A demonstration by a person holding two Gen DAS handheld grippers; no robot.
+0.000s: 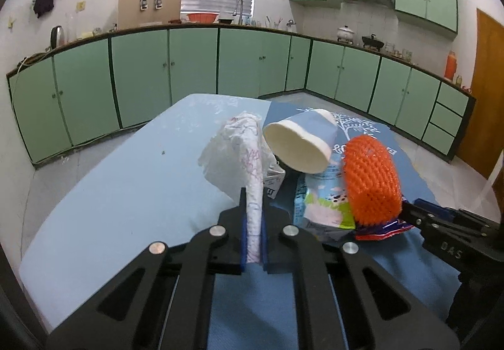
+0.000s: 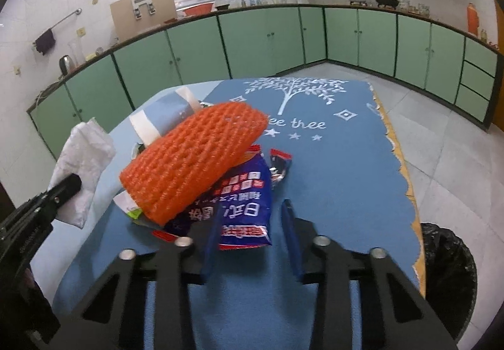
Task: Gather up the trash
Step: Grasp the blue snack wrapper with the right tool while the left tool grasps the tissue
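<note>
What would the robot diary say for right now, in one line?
left tool: shut on tissue | right tool: open around snack bag | bin: beside table | trash pile: on mat

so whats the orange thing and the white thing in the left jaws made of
The orange thing looks like soft foam netting, the fruit-sleeve kind: open mesh weave, matte, bulging shape. The white thing held by the left gripper looks like thin tissue or paper napkin: crumpled, matte, faint pink print. It could be thin plastic; hard to tell.
</note>
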